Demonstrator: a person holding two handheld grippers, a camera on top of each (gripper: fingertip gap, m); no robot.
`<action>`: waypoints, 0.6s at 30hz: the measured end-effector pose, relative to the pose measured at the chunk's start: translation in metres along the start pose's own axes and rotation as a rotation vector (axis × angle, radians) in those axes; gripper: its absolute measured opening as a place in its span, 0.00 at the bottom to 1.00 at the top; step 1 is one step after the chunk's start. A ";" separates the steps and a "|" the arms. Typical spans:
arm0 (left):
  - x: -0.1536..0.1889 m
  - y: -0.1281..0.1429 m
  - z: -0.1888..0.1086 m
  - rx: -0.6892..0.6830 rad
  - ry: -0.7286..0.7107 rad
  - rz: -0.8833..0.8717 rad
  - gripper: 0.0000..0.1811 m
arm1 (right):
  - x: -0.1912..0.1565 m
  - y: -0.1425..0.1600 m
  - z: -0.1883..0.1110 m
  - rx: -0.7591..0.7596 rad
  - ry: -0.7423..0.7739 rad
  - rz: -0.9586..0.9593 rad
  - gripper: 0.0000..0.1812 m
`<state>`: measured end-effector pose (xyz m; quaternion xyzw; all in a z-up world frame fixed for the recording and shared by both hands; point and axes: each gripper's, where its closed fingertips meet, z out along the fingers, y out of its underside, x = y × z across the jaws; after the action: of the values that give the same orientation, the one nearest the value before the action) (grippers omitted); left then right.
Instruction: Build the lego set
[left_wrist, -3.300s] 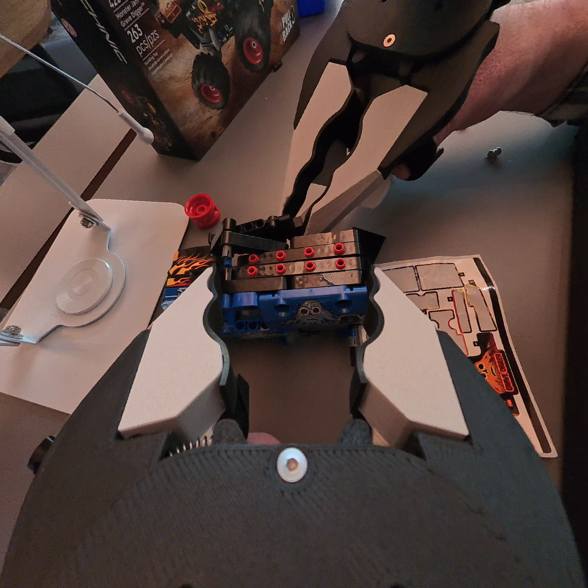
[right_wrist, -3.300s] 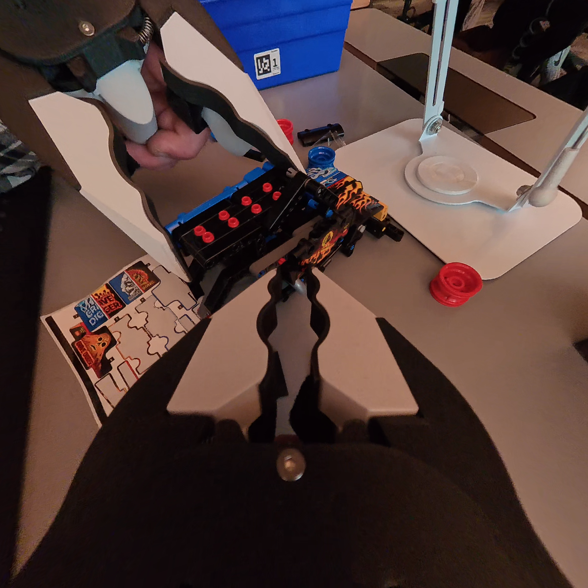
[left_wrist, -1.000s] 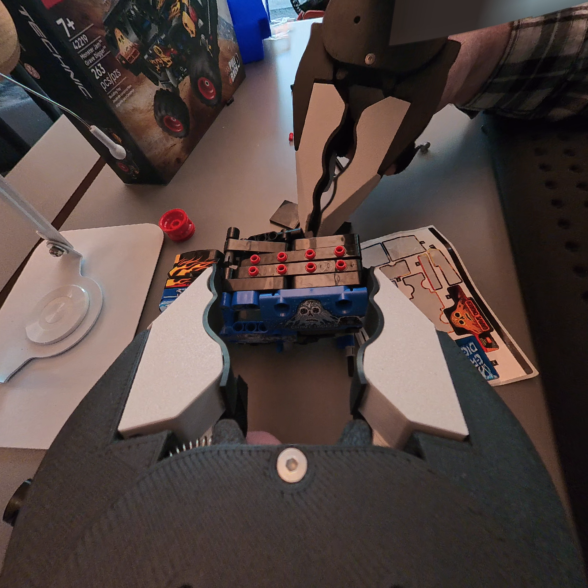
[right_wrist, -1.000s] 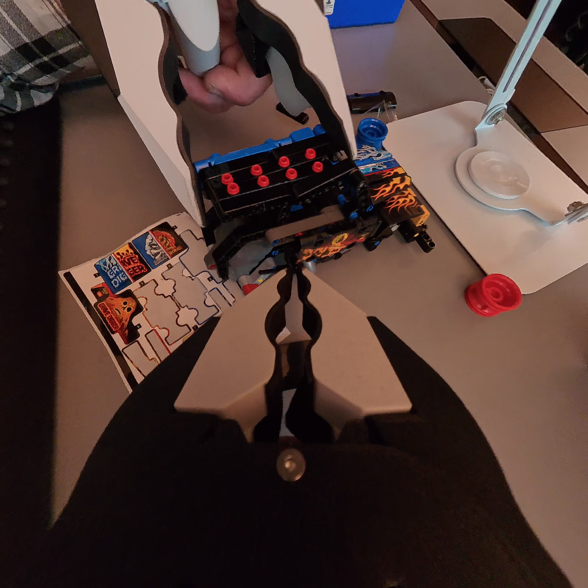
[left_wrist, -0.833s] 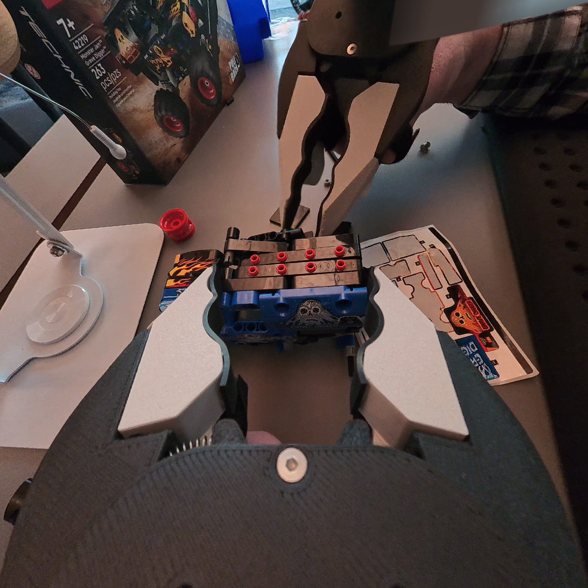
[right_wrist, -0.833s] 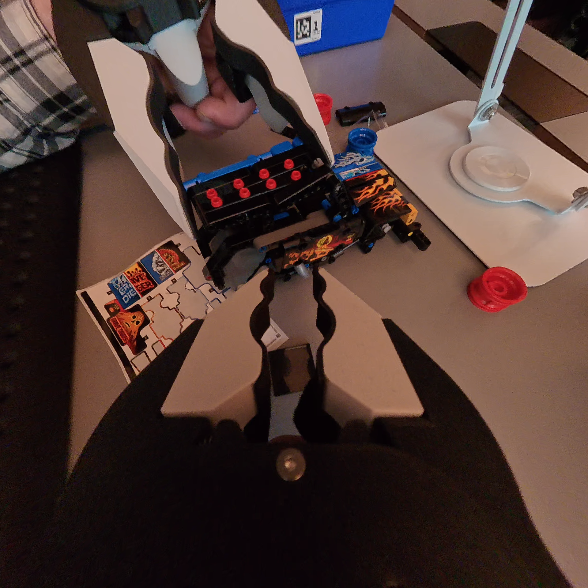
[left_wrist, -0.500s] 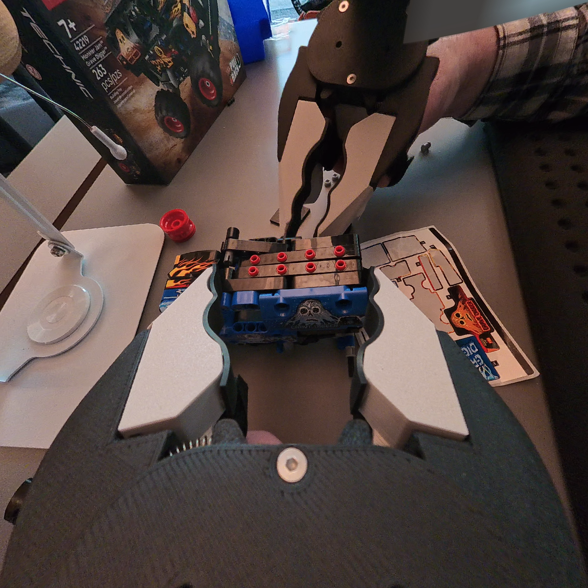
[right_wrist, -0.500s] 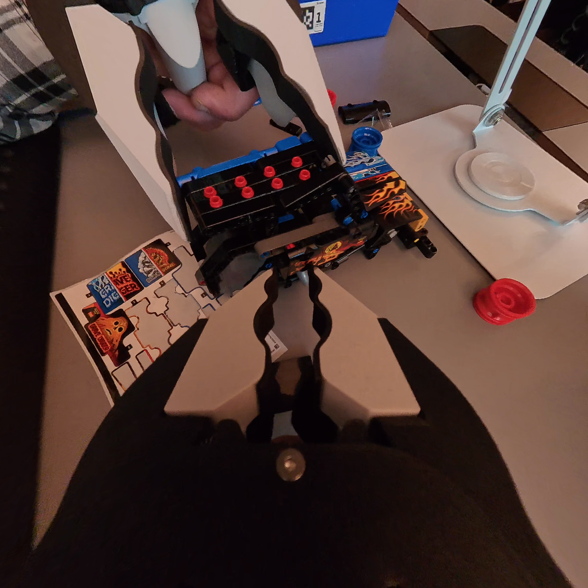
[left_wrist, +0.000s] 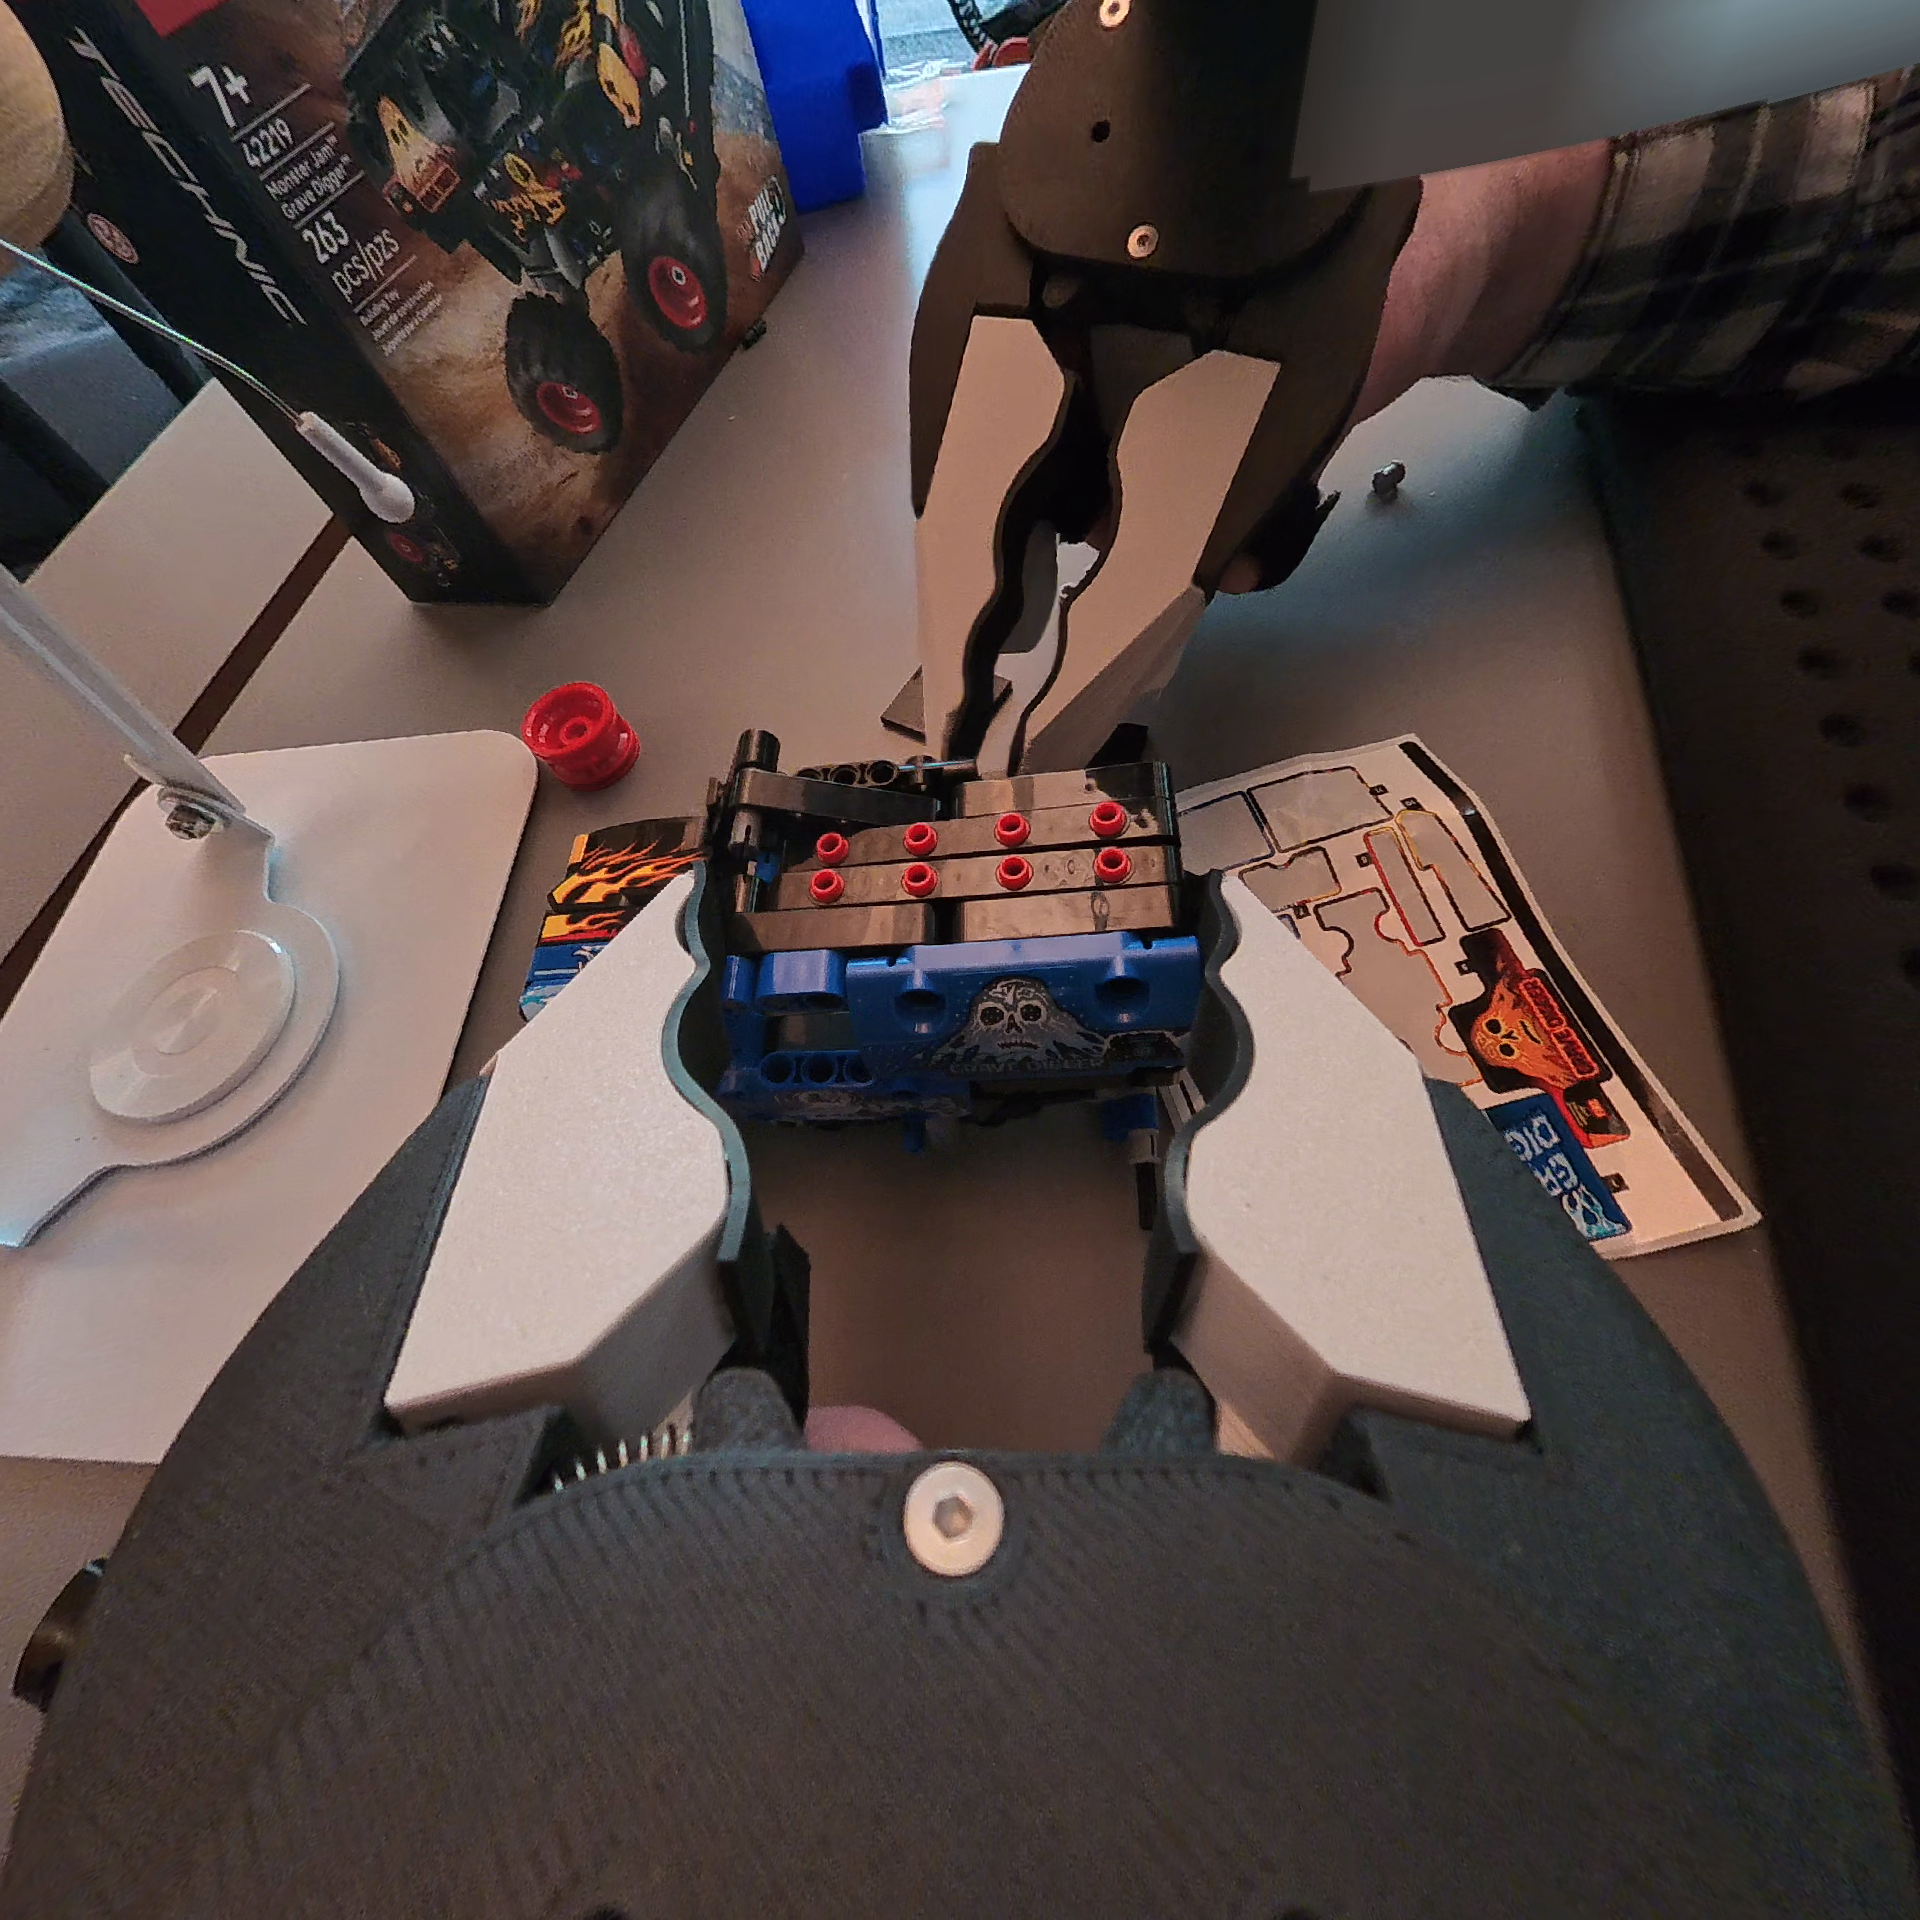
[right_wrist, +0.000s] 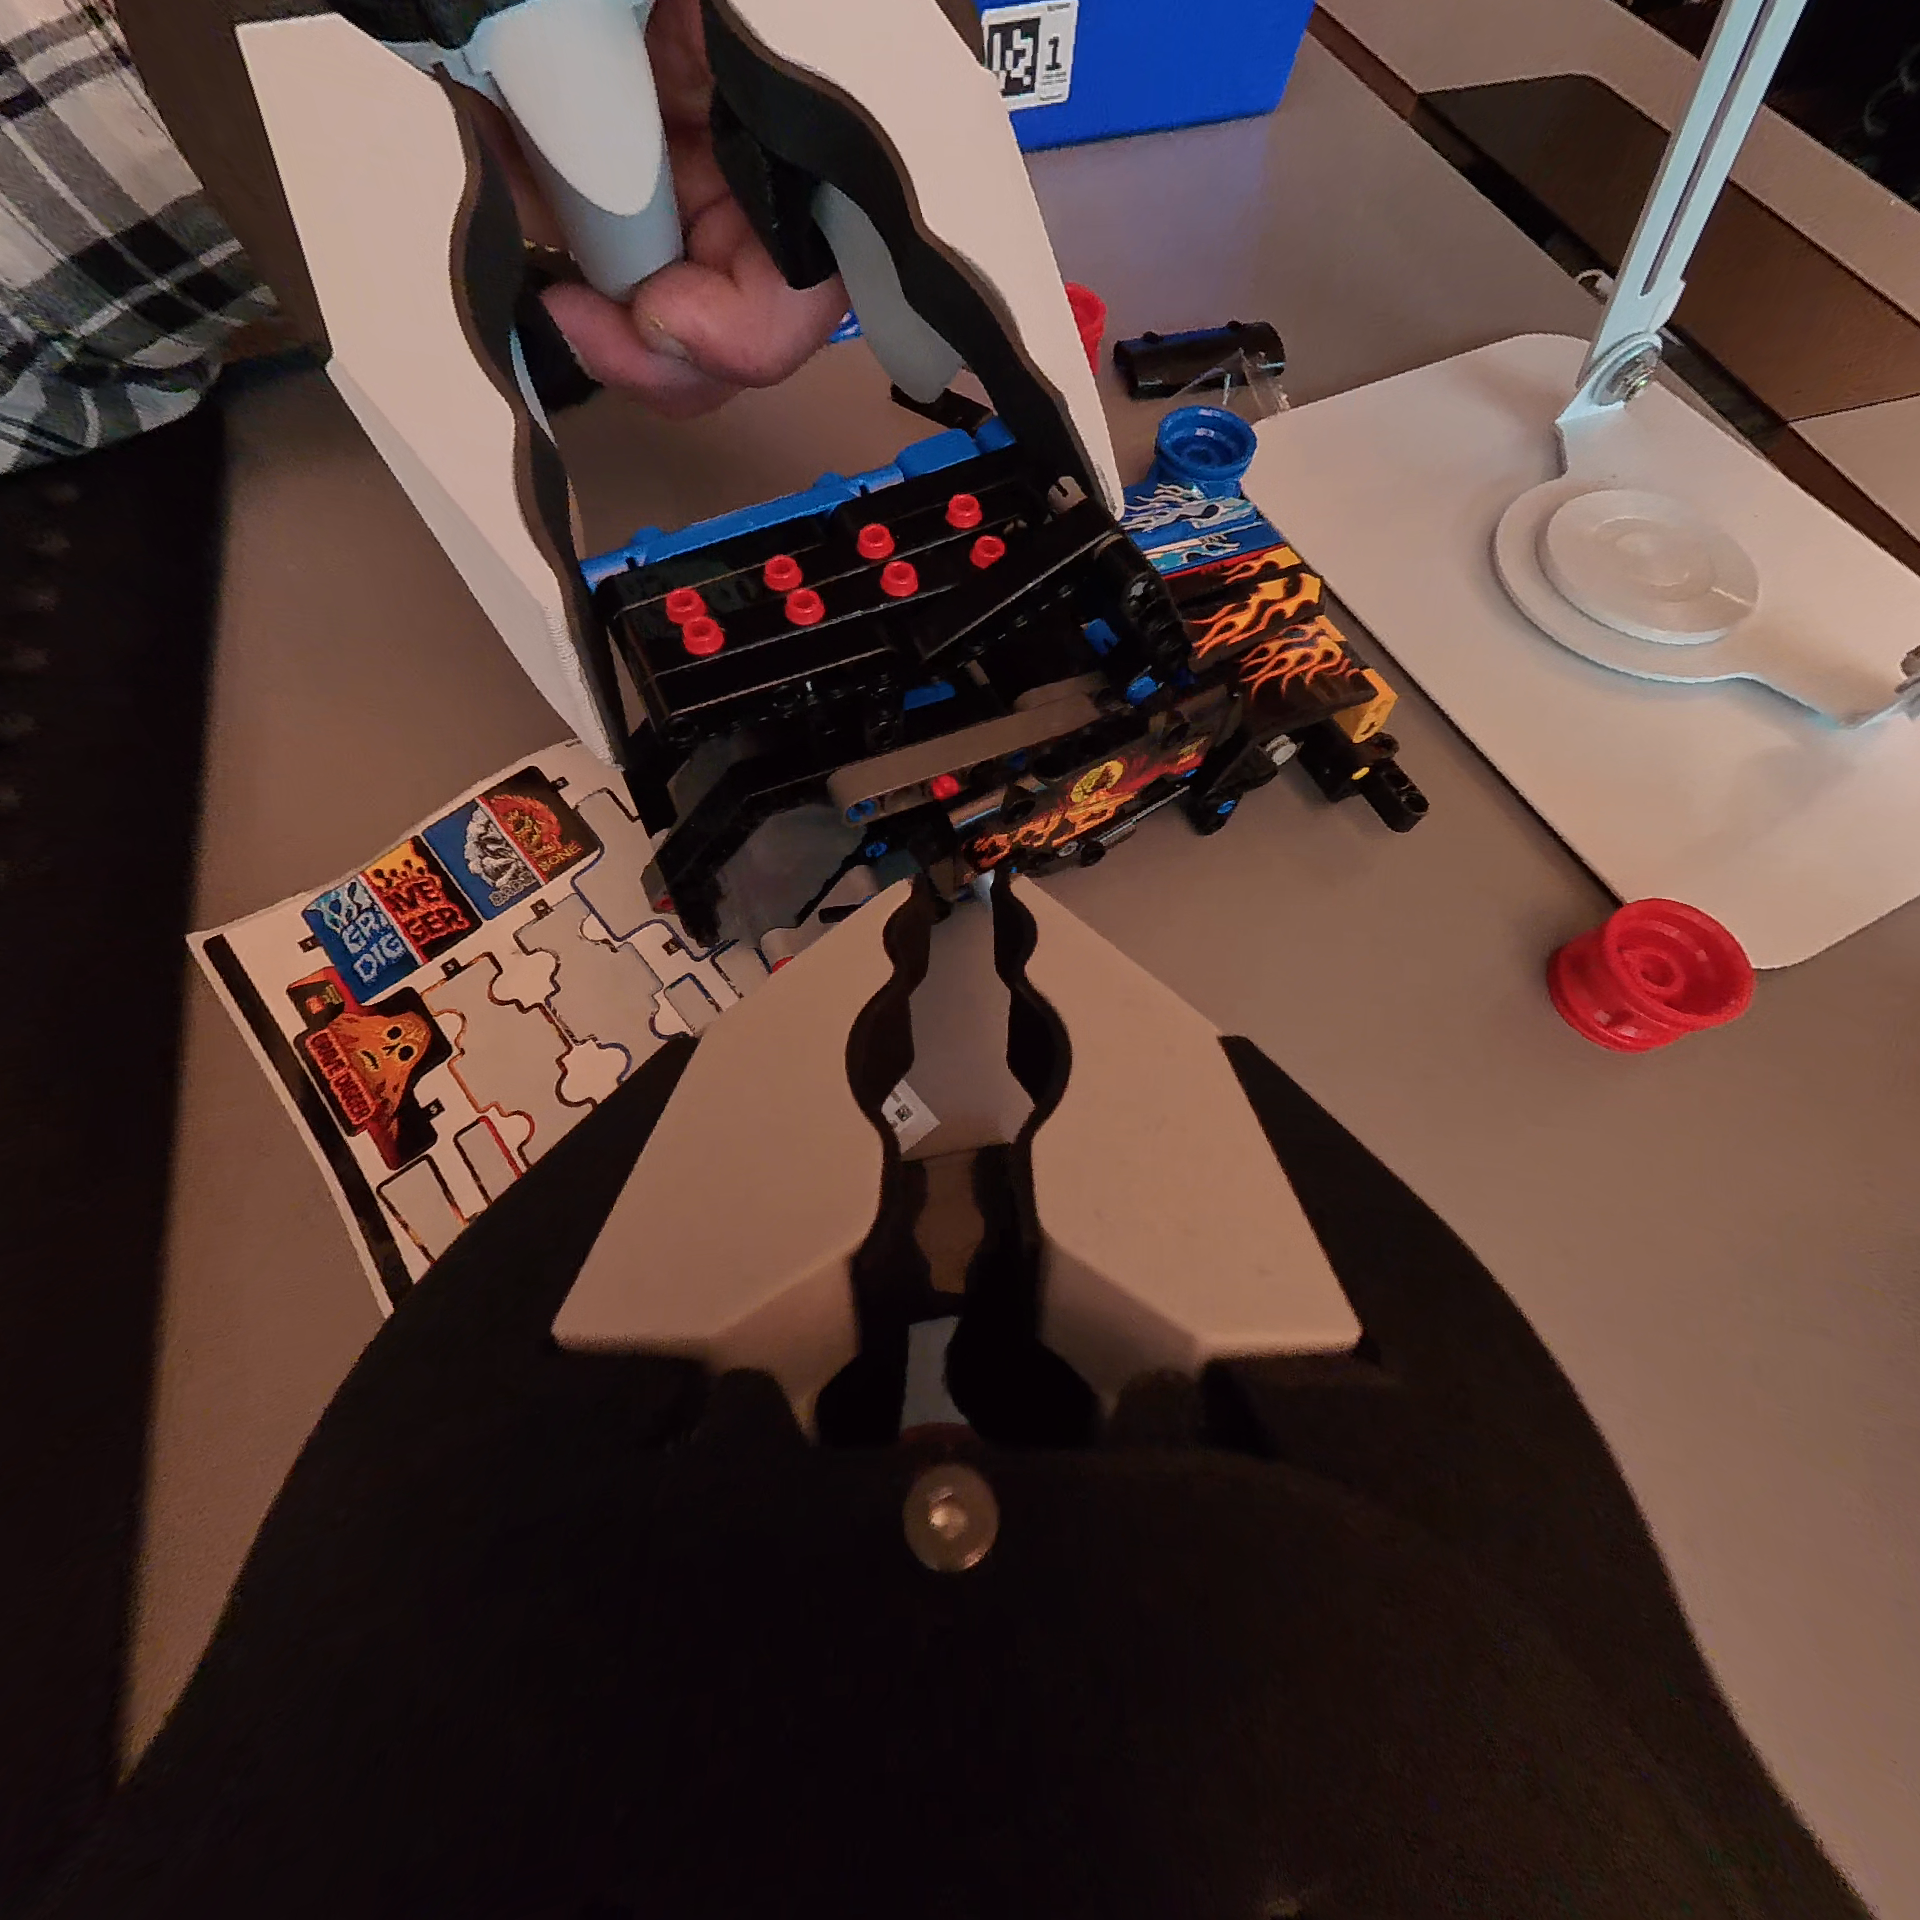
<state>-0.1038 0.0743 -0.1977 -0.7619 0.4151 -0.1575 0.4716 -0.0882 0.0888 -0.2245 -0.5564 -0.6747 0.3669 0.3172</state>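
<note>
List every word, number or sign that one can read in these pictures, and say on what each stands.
I quote no writing; these things bear it.
Dark cardboard box with a truck picture: words and numbers.
White sticker sheet: lettered coloured stickers.
Blue plastic bin: white tag with code and numeral.
Black and blue lego truck model: skull sticker, lettering small.

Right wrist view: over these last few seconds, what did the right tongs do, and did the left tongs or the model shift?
The right tongs, pinched shut at the black-and-blue brick truck body a second ago, parted, drew back slightly, and now stand narrowly open at its near edge with nothing visibly gripped. The left tongs stayed clamped on the truck body's sides. The red wheel hub and sticker sheet lie as before.
</note>
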 end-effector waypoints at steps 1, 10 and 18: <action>0.000 0.000 0.000 0.001 0.000 0.000 0.50 | 0.000 0.000 0.000 0.000 -0.001 -0.001 0.05; 0.000 0.000 0.001 -0.007 -0.004 0.004 0.50 | 0.014 0.006 -0.001 -0.017 0.036 0.051 0.00; 0.001 0.000 0.001 -0.016 -0.008 0.011 0.50 | 0.016 -0.004 -0.008 0.074 -0.045 0.120 0.20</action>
<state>-0.1031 0.0741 -0.1981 -0.7639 0.4185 -0.1486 0.4682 -0.0866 0.1055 -0.2161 -0.5753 -0.6331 0.4224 0.2998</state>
